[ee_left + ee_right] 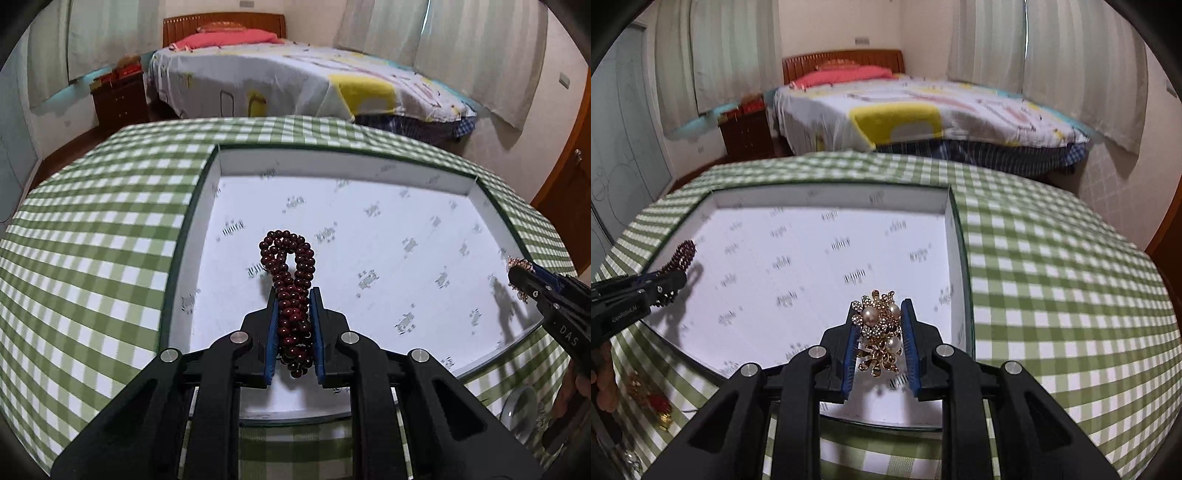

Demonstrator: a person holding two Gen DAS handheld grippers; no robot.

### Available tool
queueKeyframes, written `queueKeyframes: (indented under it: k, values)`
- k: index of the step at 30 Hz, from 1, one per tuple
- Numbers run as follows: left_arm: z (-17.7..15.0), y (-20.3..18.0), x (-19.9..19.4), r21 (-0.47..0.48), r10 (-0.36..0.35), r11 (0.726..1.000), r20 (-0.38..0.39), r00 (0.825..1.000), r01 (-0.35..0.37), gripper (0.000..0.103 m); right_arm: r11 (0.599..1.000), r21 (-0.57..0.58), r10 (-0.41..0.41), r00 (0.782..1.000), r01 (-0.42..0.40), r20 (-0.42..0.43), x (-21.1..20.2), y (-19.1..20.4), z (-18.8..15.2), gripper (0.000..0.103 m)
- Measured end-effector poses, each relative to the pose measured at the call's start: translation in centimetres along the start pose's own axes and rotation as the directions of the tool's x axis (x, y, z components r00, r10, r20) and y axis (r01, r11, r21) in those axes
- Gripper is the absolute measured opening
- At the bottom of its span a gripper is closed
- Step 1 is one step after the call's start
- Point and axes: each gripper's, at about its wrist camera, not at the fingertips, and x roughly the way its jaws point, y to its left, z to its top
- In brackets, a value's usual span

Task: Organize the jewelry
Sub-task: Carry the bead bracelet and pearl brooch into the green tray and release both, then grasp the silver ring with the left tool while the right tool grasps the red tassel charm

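Left wrist view: left gripper clamps a dark bead bracelet, right gripper clamps a pearl brooch; the white box lies directly below both.

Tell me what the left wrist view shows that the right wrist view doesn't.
Only the left wrist view: the dark red bead bracelet close up between the left gripper's pads, and a glass dish at lower right.
Only the right wrist view: the gold pearl brooch close up in the right gripper, and a red-and-gold piece on the cloth.
Both: the white tray, checked cloth, bed.
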Motion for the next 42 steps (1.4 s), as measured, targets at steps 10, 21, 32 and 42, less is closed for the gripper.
queueKeyframes:
  k: [10,21,32,42]
  values:
    - [-0.3,-1.2,0.7,0.036,0.006,0.999,-0.007,1.000,-0.006,0.049,1.000,-0.009,-0.003,1.000,0.003,-0.021,0.0,-0.1,-0.6,0.047]
    - [-0.3,-1.2,-1.0,0.027,0.002,1.000,0.042,0.999,-0.003,0.071,1.000,-0.005,-0.013,0.999,0.013,0.043,-2.3,0.1,0.4,0.047]
    - [-3.2,-0.5,-8.3,0.006,0.016,1.000,0.188,0.982,-0.017,0.071,0.999,0.048,-0.011,0.991,0.004,0.135,-8.6,1.1,-2.5,0.047]
    - [-8.8,0.3,-13.1,-0.022,0.046,0.999,0.248,0.968,-0.042,0.071,0.998,0.053,0.014,0.991,-0.021,0.133,-11.9,3.3,-8.8,0.047]
